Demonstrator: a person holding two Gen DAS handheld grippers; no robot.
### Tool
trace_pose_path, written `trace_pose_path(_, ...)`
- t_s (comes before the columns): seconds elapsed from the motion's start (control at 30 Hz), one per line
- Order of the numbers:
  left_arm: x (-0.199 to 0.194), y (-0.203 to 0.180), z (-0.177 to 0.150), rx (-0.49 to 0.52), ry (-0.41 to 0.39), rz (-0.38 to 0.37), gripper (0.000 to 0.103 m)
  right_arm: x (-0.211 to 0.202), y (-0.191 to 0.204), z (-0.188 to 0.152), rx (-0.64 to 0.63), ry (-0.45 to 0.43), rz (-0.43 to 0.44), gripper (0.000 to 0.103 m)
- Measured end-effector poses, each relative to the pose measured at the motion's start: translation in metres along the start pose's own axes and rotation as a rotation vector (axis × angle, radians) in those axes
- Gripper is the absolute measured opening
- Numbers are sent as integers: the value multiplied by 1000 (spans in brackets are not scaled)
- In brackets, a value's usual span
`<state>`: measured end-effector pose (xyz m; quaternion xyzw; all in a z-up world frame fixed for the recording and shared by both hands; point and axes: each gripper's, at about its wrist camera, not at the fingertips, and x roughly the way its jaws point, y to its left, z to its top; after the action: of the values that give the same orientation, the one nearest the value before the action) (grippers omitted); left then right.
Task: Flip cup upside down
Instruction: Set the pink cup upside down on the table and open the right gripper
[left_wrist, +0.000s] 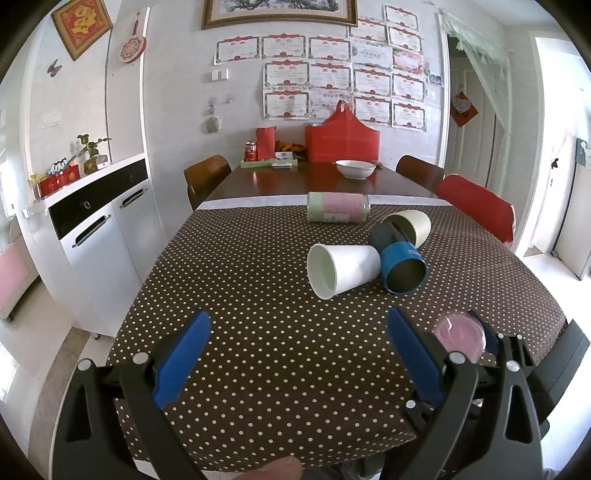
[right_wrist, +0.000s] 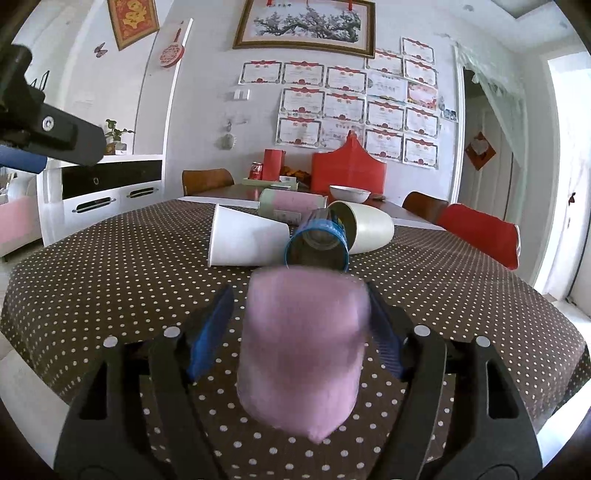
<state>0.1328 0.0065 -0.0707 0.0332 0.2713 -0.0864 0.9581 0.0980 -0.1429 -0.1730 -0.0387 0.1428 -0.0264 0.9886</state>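
Observation:
A pink cup (right_wrist: 303, 347) sits between the blue pads of my right gripper (right_wrist: 301, 321), which is shut on it just above the dotted tablecloth; the cup looks blurred. It also shows in the left wrist view (left_wrist: 460, 334), behind my left gripper's right finger. My left gripper (left_wrist: 295, 343) is open and empty over the near part of the table. A white cup (left_wrist: 341, 269) lies on its side, mouth toward the left. A blue cup (left_wrist: 402, 267) and a cream cup (left_wrist: 410, 225) also lie on their sides beside it.
A pink and green canister (left_wrist: 338, 212) lies on its side behind the cups. A white bowl (left_wrist: 355, 168), a red bag (left_wrist: 341, 138) and a soda can (left_wrist: 251, 151) stand at the far end. Chairs flank the table; a red-covered chair (left_wrist: 476, 208) is at right.

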Motion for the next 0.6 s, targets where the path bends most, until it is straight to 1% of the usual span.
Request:
trace_pose_path(0.07, -2, -1, 0, 2, -2, -2, 95, -2, -2, 2, 9, 7, 7, 78)
trace_pose_path(0.13, -4, -3, 0, 4, -4, -6, 95, -6, -3, 3, 14, 4, 12, 87)
trace_pose_path(0.17, -5, -4, -1, 5, -6, -6, 95, -8, -3, 4, 15, 2, 17, 89)
trace_pose_path(0.2, -7, -5, -1, 6, -8, -8, 95, -10, -4, 5, 18, 1, 23, 94)
trace_pose_path(0.23, -8, -5, 0, 6, -9, -9, 95, -12, -6, 6, 24, 4, 35, 97)
trace_pose_path(0.4, -18, -8, -1, 6, -23, -10, 95, -22, -20, 18, 81, 34, 73, 97)
trace_pose_path(0.6, -33, -13, 1, 0, -46, -13, 95, -40, -43, 44, 152, 64, 76, 97)
